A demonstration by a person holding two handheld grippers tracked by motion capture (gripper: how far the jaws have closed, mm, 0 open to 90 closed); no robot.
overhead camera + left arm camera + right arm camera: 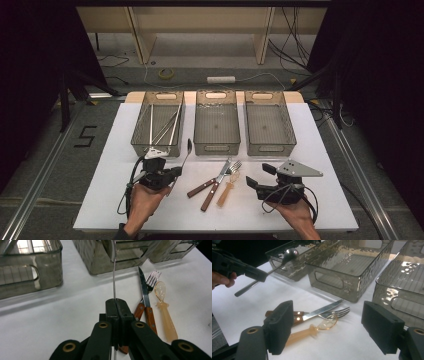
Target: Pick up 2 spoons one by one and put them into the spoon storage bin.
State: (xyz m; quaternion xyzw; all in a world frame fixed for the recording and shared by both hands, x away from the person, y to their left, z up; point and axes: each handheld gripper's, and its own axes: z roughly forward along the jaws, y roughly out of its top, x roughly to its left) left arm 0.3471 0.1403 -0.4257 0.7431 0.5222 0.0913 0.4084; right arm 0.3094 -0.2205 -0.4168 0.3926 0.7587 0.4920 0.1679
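Observation:
My left gripper (176,171) (116,302) is shut on the thin handle of a metal spoon (188,146) (114,277), which it holds above the white table with the bowl pointing towards the bins. From the right gripper view, the spoon (290,252) hangs in front of the left bin, still held by the left gripper (258,275). My right gripper (260,176) (332,325) stands open at the front right with nothing between its pads. In front of it lie a wood-handled knife (222,175) (322,310), a fork (234,166) (337,311) and an amber plastic spoon (228,190) (312,330).
Three smoky clear bins stand in a row at the back of the table (325,165). The left bin (136,132) holds several long metal utensils. The middle bin (216,148) and the right bin (270,148) look bare inside. Cables and a tape roll lie on the floor beyond.

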